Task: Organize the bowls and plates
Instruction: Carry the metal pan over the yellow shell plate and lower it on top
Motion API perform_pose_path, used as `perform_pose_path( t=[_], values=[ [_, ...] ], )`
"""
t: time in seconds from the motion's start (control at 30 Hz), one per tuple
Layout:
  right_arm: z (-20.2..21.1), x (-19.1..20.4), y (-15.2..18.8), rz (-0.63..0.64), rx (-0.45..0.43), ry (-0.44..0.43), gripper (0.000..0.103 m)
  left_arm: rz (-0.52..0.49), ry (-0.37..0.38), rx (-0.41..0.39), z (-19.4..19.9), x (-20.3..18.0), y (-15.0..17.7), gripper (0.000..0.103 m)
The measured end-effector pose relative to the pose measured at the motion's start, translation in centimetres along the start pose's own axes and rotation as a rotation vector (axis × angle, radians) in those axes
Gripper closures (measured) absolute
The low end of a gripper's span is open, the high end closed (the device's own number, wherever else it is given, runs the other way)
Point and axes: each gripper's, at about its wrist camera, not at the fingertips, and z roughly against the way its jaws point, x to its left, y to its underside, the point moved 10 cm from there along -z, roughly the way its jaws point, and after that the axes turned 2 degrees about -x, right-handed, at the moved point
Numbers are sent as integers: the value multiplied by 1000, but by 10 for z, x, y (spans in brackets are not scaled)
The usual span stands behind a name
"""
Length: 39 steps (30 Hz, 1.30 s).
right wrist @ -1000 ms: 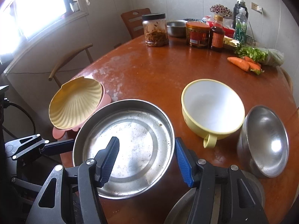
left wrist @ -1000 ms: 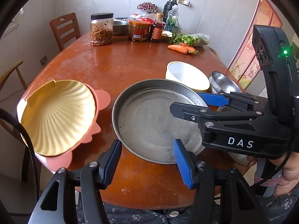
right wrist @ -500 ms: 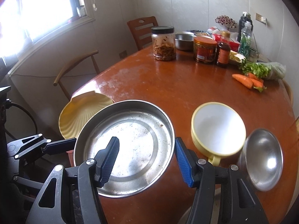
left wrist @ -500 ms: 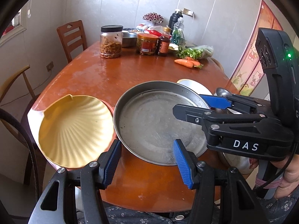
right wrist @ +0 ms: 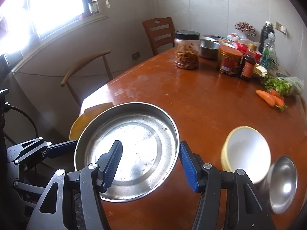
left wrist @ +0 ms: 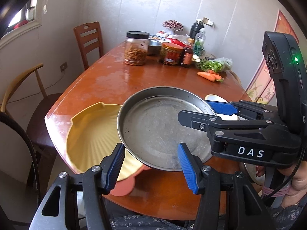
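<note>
The round steel pan has risen off the brown wooden worktop and now overlaps the yellow shell-shaped plate. The left tool and right tool each stand partly closed, clamping opposite rims. The yellow-rimmed white bowl sits beside a steel bowl.

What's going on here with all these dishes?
A person is tidying dishes at a wooden table, with a grabbing tool in each hand. The left tool and the right tool both grip the rim of a round metal pan, holding it above the table and partly over a yellow shell-shaped plate. A white bowl and a steel bowl sit off to the right, untouched.
</note>
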Motion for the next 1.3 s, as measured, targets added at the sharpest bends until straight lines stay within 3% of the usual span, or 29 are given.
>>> perform_pose_path(
  t=[0.9, 1.3],
  values=[
    [-77, 52, -19, 51, 80, -84, 41, 87, -113, -5, -8, 82, -3, 46],
    [-102, 56, -13, 55, 122, -83, 41, 98, -113, 32, -24, 95, 1, 46]
  ],
)
